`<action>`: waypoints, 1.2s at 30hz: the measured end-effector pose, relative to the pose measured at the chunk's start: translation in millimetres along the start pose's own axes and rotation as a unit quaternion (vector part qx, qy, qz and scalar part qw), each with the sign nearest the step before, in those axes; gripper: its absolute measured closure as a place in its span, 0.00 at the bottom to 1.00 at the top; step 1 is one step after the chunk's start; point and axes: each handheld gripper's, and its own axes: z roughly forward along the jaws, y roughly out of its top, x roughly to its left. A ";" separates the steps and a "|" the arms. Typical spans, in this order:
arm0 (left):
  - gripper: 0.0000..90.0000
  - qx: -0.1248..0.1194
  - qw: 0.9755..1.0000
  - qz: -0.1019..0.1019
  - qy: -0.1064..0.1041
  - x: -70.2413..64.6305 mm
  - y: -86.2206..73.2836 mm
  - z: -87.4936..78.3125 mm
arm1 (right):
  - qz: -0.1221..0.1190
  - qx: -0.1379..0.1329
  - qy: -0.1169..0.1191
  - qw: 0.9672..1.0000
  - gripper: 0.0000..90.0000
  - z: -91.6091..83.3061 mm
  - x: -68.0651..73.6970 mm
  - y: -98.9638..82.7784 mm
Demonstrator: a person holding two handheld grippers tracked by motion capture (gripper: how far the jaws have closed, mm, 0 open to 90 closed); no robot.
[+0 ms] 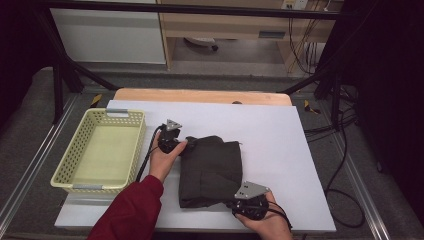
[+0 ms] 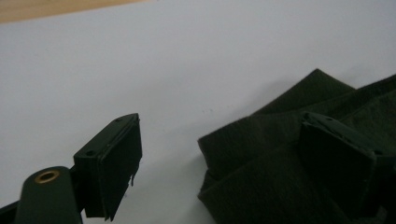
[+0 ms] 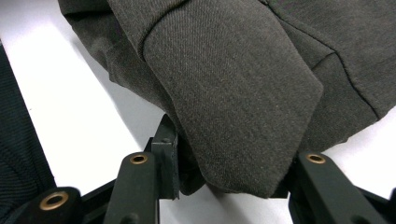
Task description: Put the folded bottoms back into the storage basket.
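Left hand-held gripper (image 1: 186,142) spread wide at far-left corner of folded dark garment (image 1: 212,170), gripping nothing; right hand-held gripper (image 1: 235,202) clamped on near-right corner. Garment flat mid-desk (image 1: 280,135).

In the right gripper view, the folded dark garment (image 3: 233,88) runs past the top and right edges, and a thick fold of it hangs over the jaws, hiding their pads. In the left gripper view, the garment (image 2: 280,177) is cut off at the right and bottom edges, and one jaw blends into its dark cloth. In the high view, the right gripper (image 1: 235,204) tips are hidden under its grey plate.
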 end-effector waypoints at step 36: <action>0.92 -0.059 0.996 0.004 -0.070 -40.1 43.1 -40.9 | -0.014 -0.045 -0.043 0.998 0.70 -8.1 1.0 15.2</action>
